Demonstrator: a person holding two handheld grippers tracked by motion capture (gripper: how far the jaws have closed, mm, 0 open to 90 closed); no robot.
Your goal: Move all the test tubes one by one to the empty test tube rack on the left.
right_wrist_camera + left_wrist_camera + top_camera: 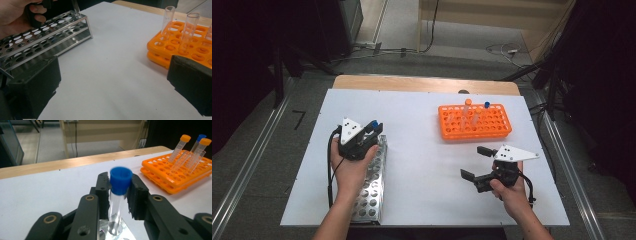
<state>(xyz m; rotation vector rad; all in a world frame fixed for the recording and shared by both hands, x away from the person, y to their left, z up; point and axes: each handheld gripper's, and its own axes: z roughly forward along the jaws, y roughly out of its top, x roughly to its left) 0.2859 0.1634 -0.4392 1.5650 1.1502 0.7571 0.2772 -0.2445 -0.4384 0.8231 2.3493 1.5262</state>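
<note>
While the right gripper (475, 162) gapes, the left gripper (119, 192) clasps a blue-capped tube (119, 190) over the metal rack (374, 185).

- Left tool (373, 129): chunky black body, looks 3D-printed, with a grey three-cornered plate on top that's got a few small dark dots.
- Its arms have brass-ringed pivot holes, and the pads at the tips are black and blocky.
- A black cable loops off the back of it.
- Right tool (475, 162): same deal, black with a grey plate and cable.
- Forearms bare, no sleeves.
</note>
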